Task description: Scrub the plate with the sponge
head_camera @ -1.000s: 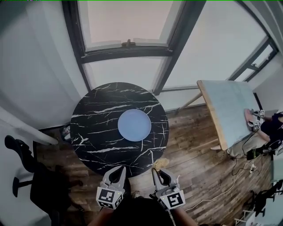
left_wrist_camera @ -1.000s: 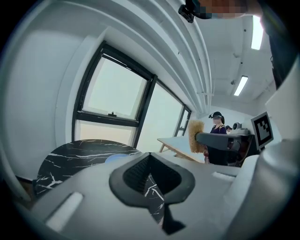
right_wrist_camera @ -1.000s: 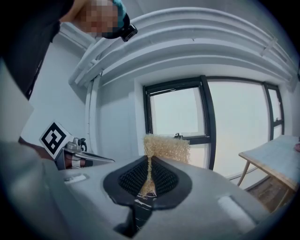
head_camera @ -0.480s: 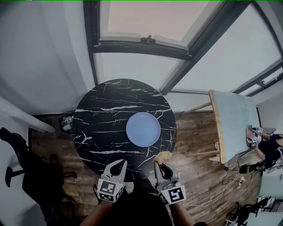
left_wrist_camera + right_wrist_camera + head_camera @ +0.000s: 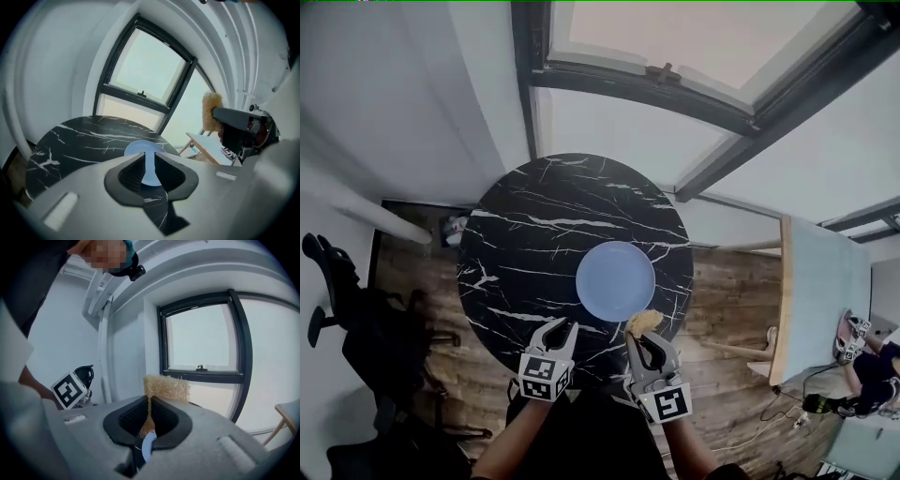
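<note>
A pale blue plate [image 5: 616, 280] lies on the round black marble table [image 5: 534, 234], right of its centre. My left gripper [image 5: 561, 326] hovers over the table's near edge; its jaws are opening, a narrow gap between them holds nothing, and the plate [image 5: 140, 148] shows through that gap. My right gripper [image 5: 642, 337] is shut on a tan sponge [image 5: 643, 322], which sticks up past the fingertips just short of the plate's near rim. The right gripper view shows the sponge [image 5: 166, 387] pinched between the pads.
A black office chair [image 5: 337, 281] stands left of the table. A pale wooden table [image 5: 820, 291] stands at the right, with a person [image 5: 867, 375] beside it. A large window fills the wall behind. The floor is wood planks.
Both grippers have come forward to the table's near edge, bringing the sponge close to the plate. The left jaws have parted slightly. The view has shifted left.
</note>
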